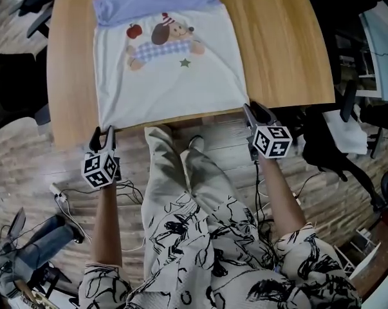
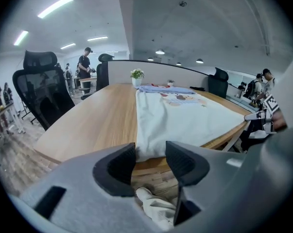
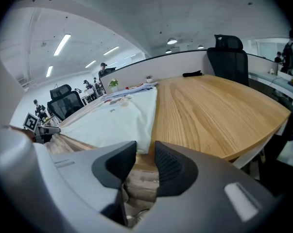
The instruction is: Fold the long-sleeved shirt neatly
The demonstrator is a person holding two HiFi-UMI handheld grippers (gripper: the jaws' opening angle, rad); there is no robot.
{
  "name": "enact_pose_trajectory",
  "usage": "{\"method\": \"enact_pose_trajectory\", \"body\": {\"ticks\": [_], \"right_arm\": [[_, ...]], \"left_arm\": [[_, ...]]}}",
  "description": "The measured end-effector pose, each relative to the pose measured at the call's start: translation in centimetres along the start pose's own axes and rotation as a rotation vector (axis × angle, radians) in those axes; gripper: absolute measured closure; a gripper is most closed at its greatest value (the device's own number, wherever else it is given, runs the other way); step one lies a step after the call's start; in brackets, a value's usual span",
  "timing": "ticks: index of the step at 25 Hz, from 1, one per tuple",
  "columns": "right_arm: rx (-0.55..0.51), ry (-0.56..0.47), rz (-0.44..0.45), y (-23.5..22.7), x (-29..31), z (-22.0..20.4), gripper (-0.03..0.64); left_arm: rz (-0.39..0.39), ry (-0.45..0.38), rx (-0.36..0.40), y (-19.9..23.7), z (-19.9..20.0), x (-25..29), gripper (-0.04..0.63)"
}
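Overhead, both forearms reach forward, two grippers angled downward at the near edge of the one counter (image 1: 271,37). The left gripper (image 1: 103,132) (image 2: 150,149) sits at the near-left hem corner, jaws apart, cloth at their tips but unpinched. The right gripper (image 1: 255,111) (image 3: 145,147) sits at the near-right corner, jaws narrowly apart, not clamped. One long-sleeved shirt (image 1: 168,82), white with a dog print, lies flat, hem along the near edge.
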State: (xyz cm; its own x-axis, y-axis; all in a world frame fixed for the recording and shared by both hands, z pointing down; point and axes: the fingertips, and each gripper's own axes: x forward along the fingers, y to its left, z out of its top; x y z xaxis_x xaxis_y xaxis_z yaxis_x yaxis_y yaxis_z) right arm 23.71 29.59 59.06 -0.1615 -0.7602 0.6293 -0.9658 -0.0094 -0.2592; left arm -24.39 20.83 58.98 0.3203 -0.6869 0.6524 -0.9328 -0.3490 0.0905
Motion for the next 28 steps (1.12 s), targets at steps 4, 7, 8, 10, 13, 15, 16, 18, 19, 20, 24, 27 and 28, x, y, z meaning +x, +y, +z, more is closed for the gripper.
{"method": "enact_pose_trajectory", "body": {"ticks": [4, 7, 8, 10, 13, 15, 16, 18, 19, 20, 24, 27, 28], "right_arm": [[-0.065, -0.004, -0.067, -0.3, 0.1, -0.1, 0.510], [-0.124, 0.003, -0.091, 0.1, 0.3, -0.1, 0.577], [-0.131, 0.005, -0.087, 0.4, 0.3, -0.1, 0.583], [-0.117, 0.002, -0.072, 0.5, 0.2, 0.0, 0.591], [-0.111, -0.001, -0.046, 0.4, -0.7, 0.4, 0.594], [-0.130, -0.006, -0.032, 0.4, -1.7, 0.9, 0.594], [-0.133, -0.009, -0.026, 0.5, -2.4, 1.1, 0.595], [-0.134, -0.008, -0.012, 0.8, -3.8, 1.2, 0.595], [-0.139, -0.008, -0.005, 1.1, -4.5, 1.3, 0.595], [-0.146, -0.008, 0.003, 1.4, -5.0, 1.5, 0.595], [-0.166, -0.046, 0.032, 2.4, -6.2, 3.7, 0.595], [-0.125, -0.099, 0.051, 2.6, -7.6, 6.9, 0.595], [-0.107, -0.120, 0.060, 2.6, -7.9, 8.4, 0.595]], "left_arm": [[-0.002, 0.002, 0.034, -0.7, -0.1, 0.1, 0.413], [-0.008, 0.013, 0.099, -1.7, 0.0, 0.2, 0.563], [-0.003, 0.014, 0.106, -1.8, 0.1, 0.2, 0.563], [0.002, 0.007, 0.076, -1.7, 0.2, 0.0, 0.565], [0.000, 0.000, 0.049, -1.8, 0.4, -0.8, 0.565], [-0.009, -0.004, 0.048, -2.2, 0.8, -1.8, 0.565], [-0.016, -0.004, 0.047, -2.4, 1.1, -2.4, 0.565], [-0.027, 0.003, 0.049, -2.9, 1.2, -3.8, 0.565], [-0.031, 0.007, 0.050, -3.1, 1.2, -4.4, 0.565], [-0.035, 0.007, 0.048, -3.3, 1.4, -5.0, 0.565], [-0.041, -0.041, 0.030, -3.6, 4.3, -6.7, 0.565], [-0.047, -0.100, -0.010, -3.8, 8.1, -8.3, 0.565], [-0.048, -0.118, -0.021, -3.8, 9.6, -8.6, 0.565]]}}
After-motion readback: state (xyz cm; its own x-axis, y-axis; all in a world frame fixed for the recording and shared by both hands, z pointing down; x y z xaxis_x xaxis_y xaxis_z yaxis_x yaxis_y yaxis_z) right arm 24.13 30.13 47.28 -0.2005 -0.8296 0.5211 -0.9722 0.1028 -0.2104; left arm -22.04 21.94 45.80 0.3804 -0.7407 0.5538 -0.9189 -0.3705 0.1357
